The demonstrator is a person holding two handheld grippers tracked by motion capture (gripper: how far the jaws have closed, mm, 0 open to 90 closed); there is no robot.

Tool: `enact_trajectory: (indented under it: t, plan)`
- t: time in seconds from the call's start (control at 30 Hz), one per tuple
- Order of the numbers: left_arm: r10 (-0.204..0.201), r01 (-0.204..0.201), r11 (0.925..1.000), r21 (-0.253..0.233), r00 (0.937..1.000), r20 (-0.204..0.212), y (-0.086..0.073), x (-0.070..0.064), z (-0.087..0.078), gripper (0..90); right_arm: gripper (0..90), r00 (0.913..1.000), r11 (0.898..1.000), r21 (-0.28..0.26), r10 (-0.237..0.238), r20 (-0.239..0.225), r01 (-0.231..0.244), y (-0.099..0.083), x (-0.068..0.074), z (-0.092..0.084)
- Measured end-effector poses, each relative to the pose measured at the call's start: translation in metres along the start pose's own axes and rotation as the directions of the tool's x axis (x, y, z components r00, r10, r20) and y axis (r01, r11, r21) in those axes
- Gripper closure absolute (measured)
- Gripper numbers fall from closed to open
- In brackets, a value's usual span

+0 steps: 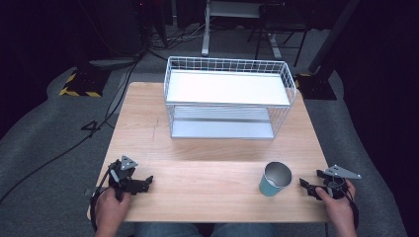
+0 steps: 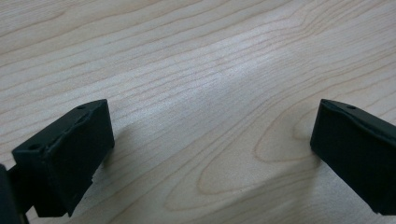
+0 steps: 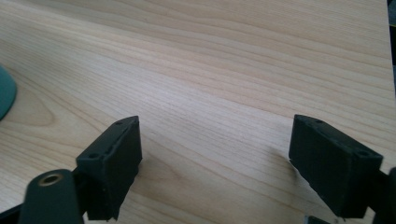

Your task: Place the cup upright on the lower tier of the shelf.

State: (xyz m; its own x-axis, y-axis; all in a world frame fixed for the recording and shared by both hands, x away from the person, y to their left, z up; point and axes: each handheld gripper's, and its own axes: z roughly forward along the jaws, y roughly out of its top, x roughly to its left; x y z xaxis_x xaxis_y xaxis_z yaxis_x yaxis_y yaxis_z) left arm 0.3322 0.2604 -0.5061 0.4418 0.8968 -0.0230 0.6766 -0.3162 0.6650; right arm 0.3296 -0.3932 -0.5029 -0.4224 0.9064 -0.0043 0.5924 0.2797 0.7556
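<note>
Wooden counter (image 1: 212, 148) holding a white wire rack (image 1: 230, 96) at its far side and a teal metal cup (image 1: 274, 178) near the front right. Left hand-held gripper (image 1: 146, 181) and right hand-held gripper (image 1: 304, 185) rest at the front corners, jaws spread wide, gripping nothing.

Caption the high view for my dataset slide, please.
Person rests open left gripper and right gripper on wooden table; teal metal cup stands before white two-tier wire rack.
</note>
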Motion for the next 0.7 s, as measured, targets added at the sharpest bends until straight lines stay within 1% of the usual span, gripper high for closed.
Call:
enact_trajectory:
  t: [0.17, 0.23, 0.27, 0.37, 0.4, 0.63, 0.7]
  plan:
    - [0.000, 0.000, 1.0000, 0.000, 1.0000, 0.000, 0.000, 0.000, 0.000, 0.0, 17.1, 0.9998, 1.000, -0.020, 0.008, -0.021, -0.009, -0.001, 0.006, -0.009]
    - [-0.001, 0.001, 1.0000, 0.001, 1.0000, 0.001, 0.000, 0.000, 0.000, 0.0, 17.1, 0.9996, 1.000, -0.027, 0.004, -0.027, -0.005, -0.001, 0.007, -0.012]
    - [0.001, -0.001, 1.0000, 0.000, 1.0000, 0.003, 0.001, 0.000, 0.001, 0.0, 17.1, 0.9993, 0.999, -0.032, -0.002, -0.038, 0.001, -0.002, 0.011, -0.018]
    - [0.005, -0.005, 1.0000, 0.003, 1.0000, 0.004, 0.001, 0.001, 0.001, 0.0, 17.1, 0.9991, 0.999, -0.035, -0.008, -0.041, 0.007, -0.002, 0.014, -0.023]
    - [0.006, -0.006, 1.0000, 0.003, 1.0000, 0.005, 0.001, 0.001, 0.001, 0.0, 17.1, 0.9986, 0.999, -0.044, -0.019, -0.049, 0.017, -0.001, 0.018, -0.028]
    - [0.006, -0.006, 1.0000, 0.003, 1.0000, 0.004, 0.001, 0.001, 0.001, 0.0, 17.1, 0.9976, 0.998, -0.052, -0.034, -0.061, 0.031, -0.001, 0.029, -0.042]
    - [0.006, -0.006, 1.0000, 0.003, 1.0000, 0.005, 0.001, 0.001, 0.001, 0.0, 17.1, 0.9977, 0.998, -0.049, -0.037, -0.057, 0.034, -0.001, 0.033, -0.044]
